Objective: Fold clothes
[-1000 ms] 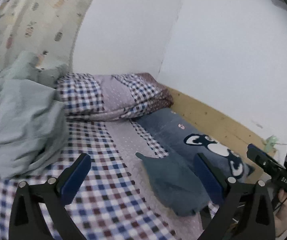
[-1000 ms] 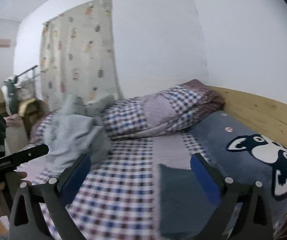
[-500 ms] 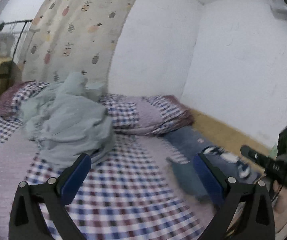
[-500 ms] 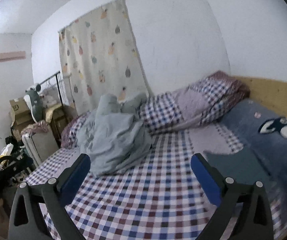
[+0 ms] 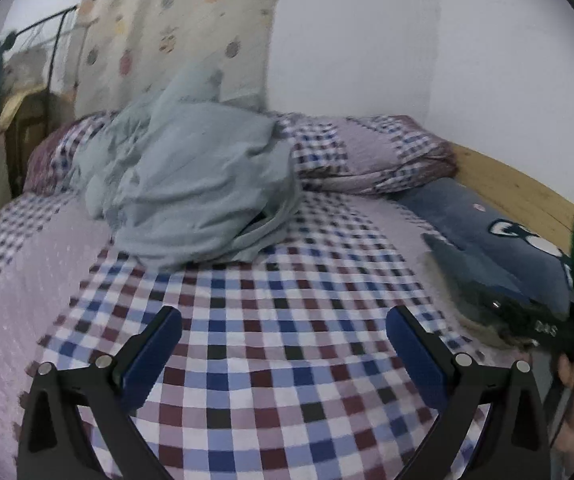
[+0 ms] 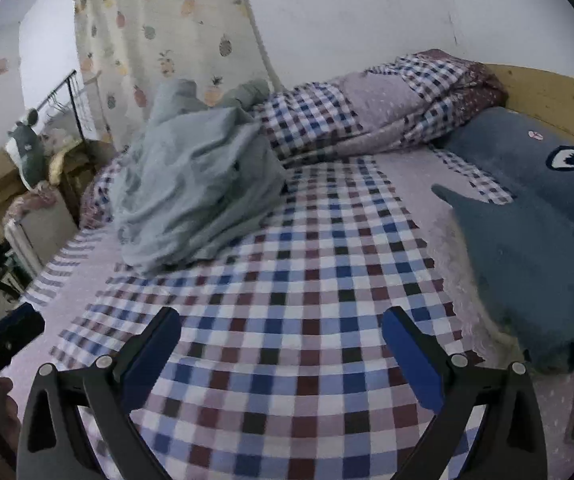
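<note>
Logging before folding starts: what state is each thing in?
Left gripper: open, empty.
Right gripper: open, empty.
Grey-green clothes: crumpled heap, unfolded, on the checked sheet.
Checked quilt: bunched by the wall.
Shark plush: lying flat.

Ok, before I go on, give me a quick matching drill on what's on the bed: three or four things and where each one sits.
Things:
1. pale green clothes heap
2. shark plush
3. rolled checked quilt
4. pineapple curtain

Places:
a. along the wall at the back of the bed
b. hanging behind the bed, on the left
c. crumpled on the checked sheet, left of middle
d. on the right side, by the wooden board

Pairs: 1-c, 2-d, 3-a, 4-b
</note>
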A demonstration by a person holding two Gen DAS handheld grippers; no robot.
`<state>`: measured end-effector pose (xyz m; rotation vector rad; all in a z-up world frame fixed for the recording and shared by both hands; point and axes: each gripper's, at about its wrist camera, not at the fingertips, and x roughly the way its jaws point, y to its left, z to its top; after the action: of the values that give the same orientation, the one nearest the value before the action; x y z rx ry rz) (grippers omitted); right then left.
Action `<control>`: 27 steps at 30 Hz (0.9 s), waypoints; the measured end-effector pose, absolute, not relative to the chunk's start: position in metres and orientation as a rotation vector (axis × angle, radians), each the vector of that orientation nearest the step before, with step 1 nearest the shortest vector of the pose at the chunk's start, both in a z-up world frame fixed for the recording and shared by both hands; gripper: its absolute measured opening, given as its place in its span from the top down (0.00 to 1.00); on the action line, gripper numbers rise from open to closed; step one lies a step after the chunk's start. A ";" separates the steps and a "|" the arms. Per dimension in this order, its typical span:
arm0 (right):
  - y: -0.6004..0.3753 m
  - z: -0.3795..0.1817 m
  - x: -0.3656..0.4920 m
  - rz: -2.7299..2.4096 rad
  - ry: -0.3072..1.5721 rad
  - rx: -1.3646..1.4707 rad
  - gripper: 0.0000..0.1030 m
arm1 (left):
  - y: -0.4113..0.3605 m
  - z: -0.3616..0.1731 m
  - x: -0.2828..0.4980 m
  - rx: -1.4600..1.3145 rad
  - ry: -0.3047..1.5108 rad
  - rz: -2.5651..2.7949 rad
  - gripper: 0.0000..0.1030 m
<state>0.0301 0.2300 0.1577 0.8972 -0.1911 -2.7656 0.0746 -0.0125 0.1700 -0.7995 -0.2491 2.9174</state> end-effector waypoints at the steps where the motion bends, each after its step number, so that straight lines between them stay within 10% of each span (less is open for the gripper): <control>1: 0.230 0.151 0.026 -2.771 -0.178 0.904 0.00 | -0.013 0.161 0.068 -0.817 -0.260 2.927 0.00; 27: 0.210 0.015 -0.042 -2.693 -0.024 1.239 0.00 | 0.013 0.025 -0.011 -1.220 -0.177 2.905 0.00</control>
<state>-0.0424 0.2099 0.0150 1.2390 -0.0237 -2.6928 -0.0107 0.0132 0.0246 -1.2203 -0.1767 2.9053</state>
